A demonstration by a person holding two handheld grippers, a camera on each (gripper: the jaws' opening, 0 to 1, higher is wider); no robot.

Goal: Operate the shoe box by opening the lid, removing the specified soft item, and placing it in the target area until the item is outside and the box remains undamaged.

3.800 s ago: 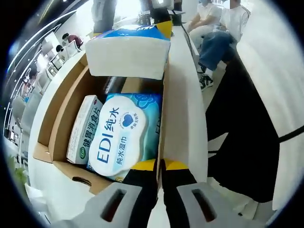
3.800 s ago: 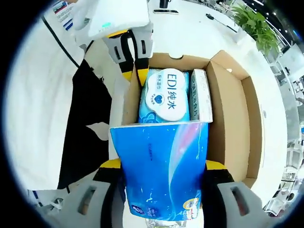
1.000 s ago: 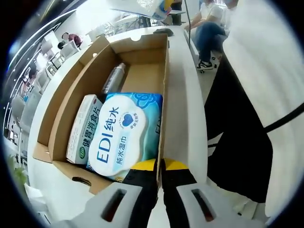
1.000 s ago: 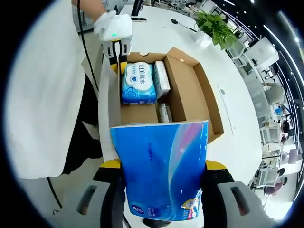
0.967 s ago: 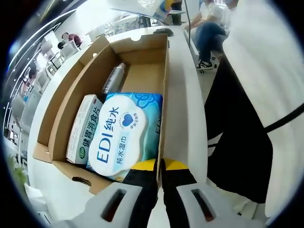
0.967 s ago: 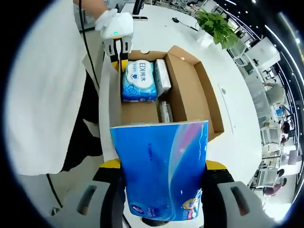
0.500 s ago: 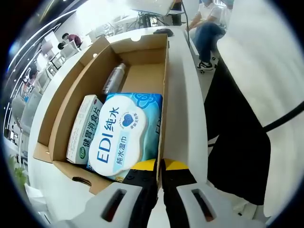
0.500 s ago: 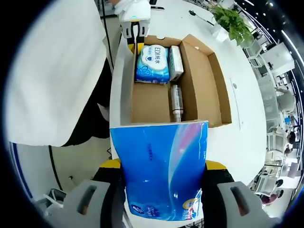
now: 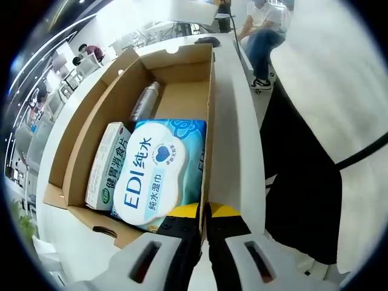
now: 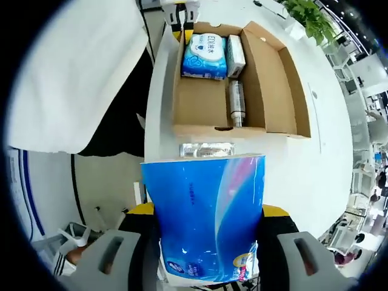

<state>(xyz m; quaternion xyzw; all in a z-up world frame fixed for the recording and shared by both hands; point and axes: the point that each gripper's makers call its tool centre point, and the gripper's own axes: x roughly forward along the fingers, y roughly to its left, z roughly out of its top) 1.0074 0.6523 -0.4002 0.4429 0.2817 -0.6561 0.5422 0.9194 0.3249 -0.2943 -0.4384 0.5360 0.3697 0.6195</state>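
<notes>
The open cardboard shoe box lies on a white table. Inside it are a blue-and-white EDI wet-wipe pack, a white-and-green carton and a silver bottle. My left gripper is shut on the box's near long wall, where the white lid folds outward. My right gripper is shut on a blue soft tissue pack, held high above the table and clear of the shoe box. The left gripper shows at the box's far end.
A clear plastic packet lies on the white table just outside the box's near end. A person in a white top and black trousers stands beside the table. A potted plant stands at the far corner. People sit in the background.
The right gripper has risen and drawn back with the tissue pack, so the box looks smaller and farther off. The left gripper has kept its hold on the box wall.
</notes>
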